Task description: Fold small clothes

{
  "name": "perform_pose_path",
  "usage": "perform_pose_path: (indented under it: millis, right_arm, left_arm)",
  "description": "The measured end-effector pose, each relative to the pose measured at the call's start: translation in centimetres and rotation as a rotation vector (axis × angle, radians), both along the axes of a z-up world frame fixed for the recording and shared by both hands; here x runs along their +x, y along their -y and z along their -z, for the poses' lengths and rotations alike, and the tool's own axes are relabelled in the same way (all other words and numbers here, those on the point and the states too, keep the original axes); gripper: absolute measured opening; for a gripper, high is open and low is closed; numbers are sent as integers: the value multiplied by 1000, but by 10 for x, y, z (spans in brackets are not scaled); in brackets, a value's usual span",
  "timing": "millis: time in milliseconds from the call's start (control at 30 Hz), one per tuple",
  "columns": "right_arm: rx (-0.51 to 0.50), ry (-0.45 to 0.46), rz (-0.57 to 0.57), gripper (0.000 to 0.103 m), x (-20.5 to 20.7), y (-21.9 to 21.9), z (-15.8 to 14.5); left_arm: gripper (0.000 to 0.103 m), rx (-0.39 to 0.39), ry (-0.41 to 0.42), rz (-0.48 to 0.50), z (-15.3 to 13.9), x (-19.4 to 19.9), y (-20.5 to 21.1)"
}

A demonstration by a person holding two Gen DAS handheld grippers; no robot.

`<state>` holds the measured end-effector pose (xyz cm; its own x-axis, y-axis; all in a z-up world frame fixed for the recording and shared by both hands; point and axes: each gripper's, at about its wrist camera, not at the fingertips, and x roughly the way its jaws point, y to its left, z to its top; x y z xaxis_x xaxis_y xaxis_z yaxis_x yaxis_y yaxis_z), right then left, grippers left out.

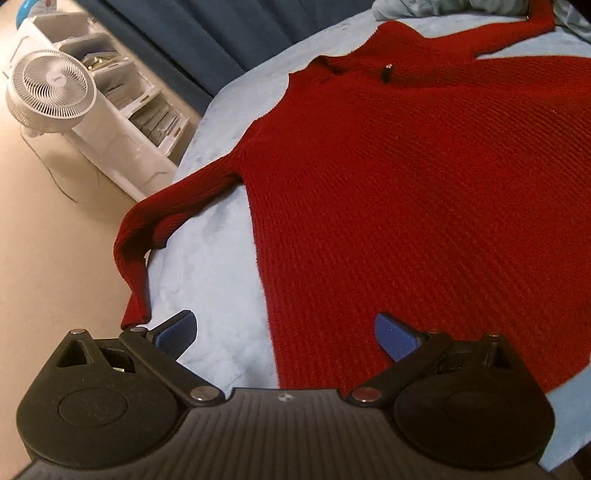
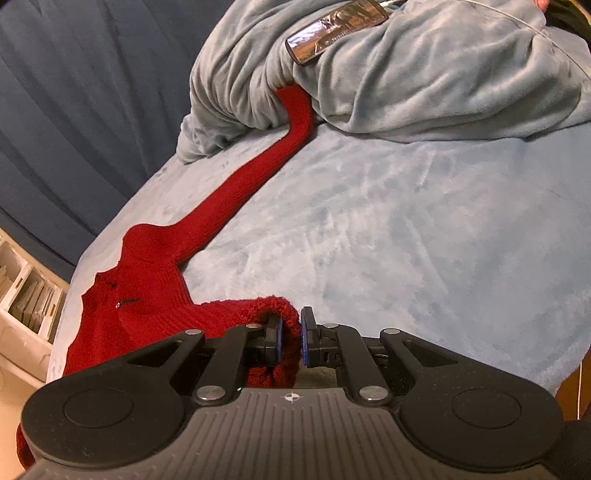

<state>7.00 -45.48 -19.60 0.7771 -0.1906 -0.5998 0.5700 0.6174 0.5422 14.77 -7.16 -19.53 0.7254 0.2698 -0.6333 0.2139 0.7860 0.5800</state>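
Left wrist view: your left gripper (image 1: 284, 334) hangs low over the near edge of the sweater (image 1: 406, 206), jaws spread wide, nothing between them. One blue pad (image 1: 177, 328) sits over bare blanket (image 1: 218, 295), the other over the knit near the hem. Sweater lies flat, front up, on the light blue blanket, collar at the far end with a small dark zip pull (image 1: 387, 72) just below it. Left sleeve (image 1: 155, 236) runs off toward the bed edge, bends, and its cuff hangs over the side. Fan (image 1: 48, 96) and white drawer unit (image 1: 125, 110) stand on the floor beyond that edge; dark blue curtain (image 1: 192, 33) behind them.

Right wrist view: your right gripper (image 2: 291, 341) is clenched on a bunched fold of the sweater's (image 2: 147, 295) edge, the knit pinched between the two blue pads (image 2: 305, 341) and curling up over the top of the left one. Which part of the hem this is, you cannot tell from here. Fabric at the grip is raised off the blanket (image 2: 406, 240); the rest of the body slopes down to the left. Right sleeve (image 2: 240, 184) stretches straight away across the blanket, and its end disappears under a heaped grey-blue throw (image 2: 424, 81) at the far end of the bed. A shiny dark flat object (image 2: 336, 31) lies on top of the throw; what it is, unclear
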Motion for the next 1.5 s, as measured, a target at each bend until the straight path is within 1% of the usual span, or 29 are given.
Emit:
perform_pose_path:
  millis: [67, 100, 233, 333, 467, 533, 600, 667, 733, 800, 900, 967, 1000, 1133, 1200, 1267, 1367, 1433, 1467, 1500]
  right_arm:
    - [1, -3, -1, 10, 0, 0, 0]
    - [1, -4, -1, 10, 0, -1, 0]
    - [8, -6, 5, 10, 0, 0, 1]
    - [8, -9, 8, 10, 0, 0, 1]
    - [-1, -14, 8, 10, 1, -3, 0]
    - [-6, -19, 7, 10, 2, -3, 0]
    - [-12, -24, 5, 10, 2, -4, 0]
    - [-17, -27, 4, 10, 2, -4, 0]
    - [-19, -30, 5, 10, 3, -5, 0]
    - [-20, -30, 4, 10, 3, -5, 0]
    - [-21, -31, 1, 10, 3, -5, 0]
    - [-18, -31, -1, 10, 3, -4, 1]
    - [-16, -31, -2, 10, 3, -4, 1]
    - [-14, -33, 0, 10, 3, -3, 2]
    - [-5, -34, 3, 10, 3, -2, 3]
    - [-4, -35, 3, 10, 4, -3, 3]
    - [-9, -33, -3, 10, 4, -3, 3]
    - [-6, -32, -6, 10, 3, -3, 3]
    - [-5, -31, -6, 10, 3, -3, 3]
    - [-5, -31, -7, 10, 3, -3, 3]
  left_arm:
    - [103, 12, -15, -9, -2, -3, -6]
    - [103, 13, -17, -17, -4, 0, -19]
    - [103, 0, -29, -74, -17, -8, -44]
    - [103, -36, -51, -96, -24, -12, -62]
    - [103, -94, -113, -105, -20, -19, -77]
    - [103, -124, -152, -95, -16, -21, -78]
    - [103, -159, -153, -73, -19, -25, -74]
    - [103, -209, -159, -26, -23, -27, -67]
    - [103, -271, -189, 27, -26, -29, -54]
    - [103, -292, -200, 95, -27, -34, -33]
    - [103, -270, -194, 193, -23, -43, 0]
    - [103, -227, -191, 218, -14, -45, 15]
    - [103, -219, -194, 218, -10, -45, 19]
    - [103, -231, -208, 213, -7, -49, 19]
    - [103, -229, -215, 227, -6, -52, 19]
    - [103, -207, -236, 256, -5, -51, 20]
    - [103, -161, -228, 294, 1, -49, 24]
    - [103, -156, -206, 285, -1, -46, 25]
    - [103, -152, -180, 263, -3, -45, 24]
    - [103, -147, -142, 220, -5, -41, 22]
